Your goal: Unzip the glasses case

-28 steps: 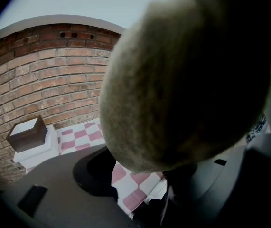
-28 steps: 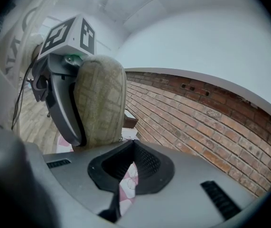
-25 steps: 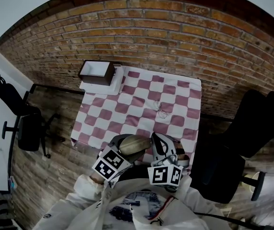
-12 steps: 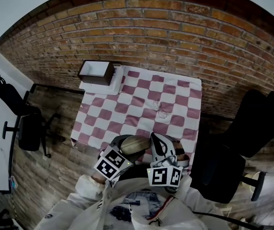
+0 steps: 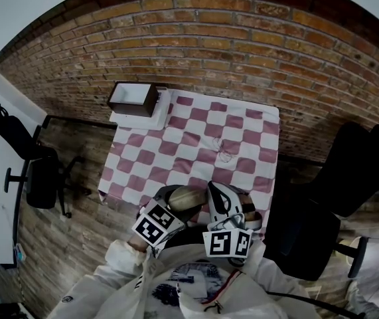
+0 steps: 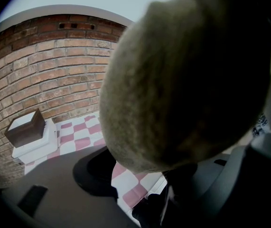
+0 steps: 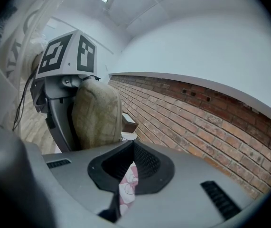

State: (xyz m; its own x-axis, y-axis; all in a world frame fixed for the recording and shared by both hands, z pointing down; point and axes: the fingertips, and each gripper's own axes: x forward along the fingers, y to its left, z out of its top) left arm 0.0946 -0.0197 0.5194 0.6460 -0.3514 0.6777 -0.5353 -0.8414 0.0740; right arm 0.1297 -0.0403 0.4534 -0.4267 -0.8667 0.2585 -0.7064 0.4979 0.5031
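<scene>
I saw the left gripper (image 5: 173, 203) clamped on the beige glasses case (image 5: 188, 197), low in the centre of the head view, at the lower edge of the checked cloth (image 5: 196, 145). In the left gripper view the case filled the upper right. The right gripper (image 5: 216, 191) sat just right of the case, jaws pressed together with nothing visible between them. A brown box (image 5: 134, 100) stood at the cloth's upper left corner.
</scene>
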